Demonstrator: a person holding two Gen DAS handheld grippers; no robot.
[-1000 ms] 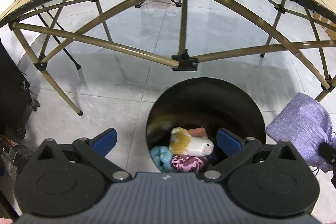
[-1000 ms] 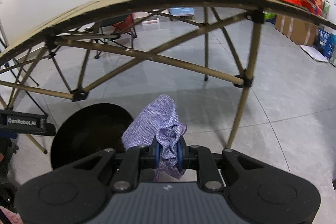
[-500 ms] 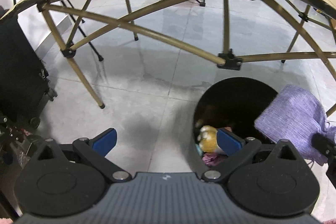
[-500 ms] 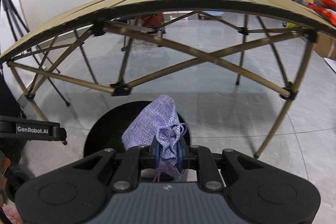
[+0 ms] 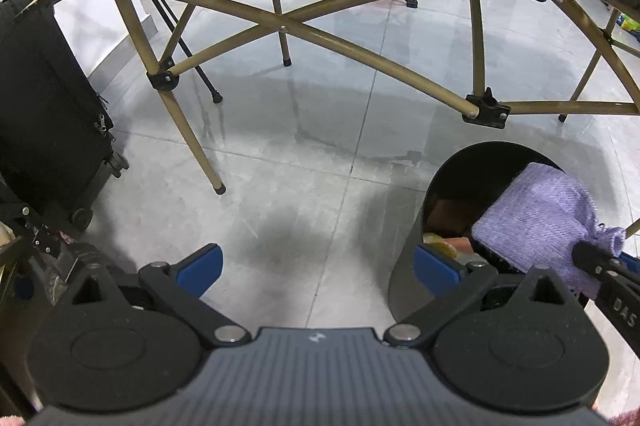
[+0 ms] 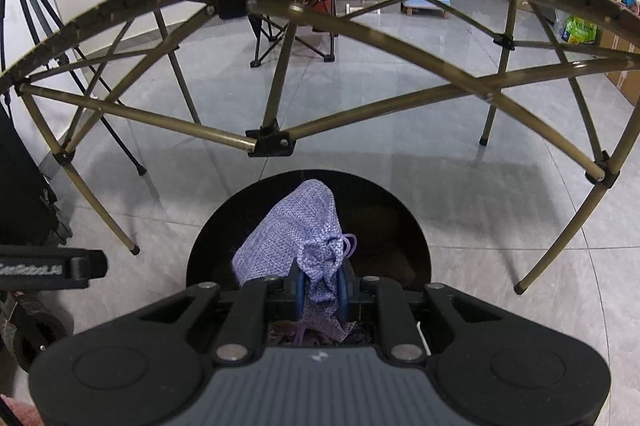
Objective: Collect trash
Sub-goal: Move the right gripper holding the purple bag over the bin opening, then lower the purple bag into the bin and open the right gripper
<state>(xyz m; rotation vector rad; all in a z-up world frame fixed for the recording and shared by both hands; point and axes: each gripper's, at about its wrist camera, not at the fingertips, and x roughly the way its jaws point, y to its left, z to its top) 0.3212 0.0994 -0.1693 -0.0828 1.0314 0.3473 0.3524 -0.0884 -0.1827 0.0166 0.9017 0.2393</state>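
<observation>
My right gripper (image 6: pixel 320 290) is shut on a purple woven drawstring pouch (image 6: pixel 296 238) and holds it right over the mouth of a round black trash bin (image 6: pixel 412 226). In the left wrist view the pouch (image 5: pixel 536 214) hangs over the bin (image 5: pixel 404 286) at the right, with other trash (image 5: pixel 444 246) inside. My left gripper (image 5: pixel 316 262) is open and empty, above the floor to the left of the bin.
A folding table with a tan frame (image 5: pixel 352 46) spans the view just behind the bin; its legs (image 5: pixel 196 146) stand close by. A black wheeled case (image 5: pixel 44 114) stands at the left. A folding chair (image 6: pixel 292 26) sits beyond the table.
My right gripper has carried the pouch leftward until it is centred over the bin. My left gripper has swung left, away from the bin, still open.
</observation>
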